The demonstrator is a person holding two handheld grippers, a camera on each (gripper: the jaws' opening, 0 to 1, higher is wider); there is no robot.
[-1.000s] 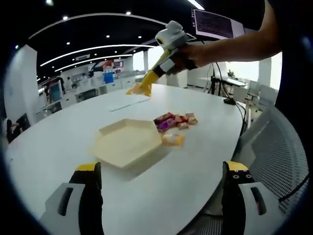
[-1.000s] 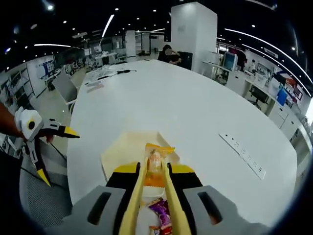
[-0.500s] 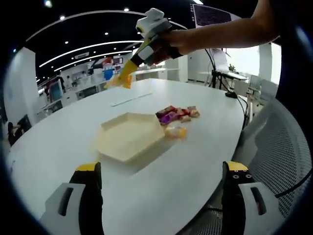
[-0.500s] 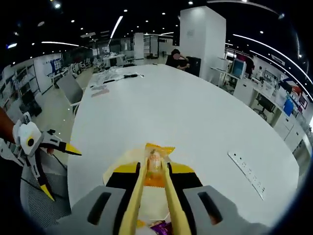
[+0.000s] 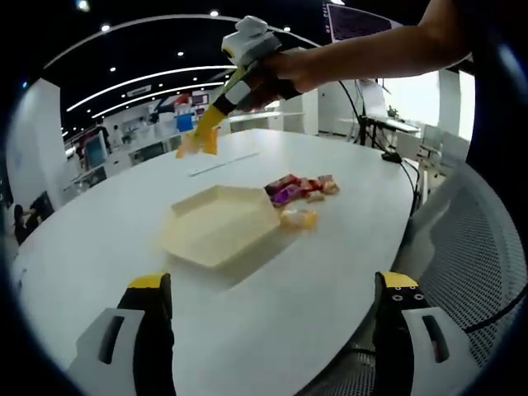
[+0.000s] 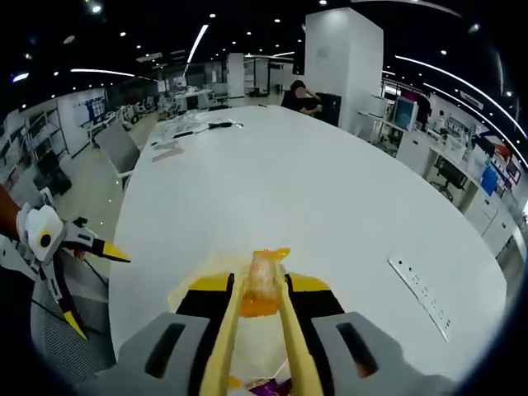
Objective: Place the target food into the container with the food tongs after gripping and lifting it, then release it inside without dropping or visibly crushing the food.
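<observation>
The white worktop (image 5: 247, 289) carries a cream hexagonal container (image 5: 219, 225), and what shows of the container's inside in the left gripper view holds nothing. Just beside the container, on its side toward the worktop's edge and the mesh chair (image 5: 474, 264), lies a small heap of wrapped snacks (image 5: 301, 188), with one yellow-wrapped snack (image 5: 296, 219) nearest the container's rim.

The right hand-held gripper (image 5: 202, 139) hangs above and beyond the container's far side, held in a person's hand (image 5: 276, 78). It is clamped on yellow food tongs (image 6: 257, 330), and the tongs pinch an orange-wrapped snack (image 6: 262, 280) at their tips, lifted clear of the worktop. In the right gripper view the container's rim (image 6: 183, 285) peeks out directly beneath the tongs.

The left hand-held gripper (image 5: 272, 330) has its jaws wide apart, holding nothing, on the container's near side.

Compared with half a second earlier, the held snack has tilted more end-on to the right gripper's camera, and the container has slid further beneath the tongs in that view.
</observation>
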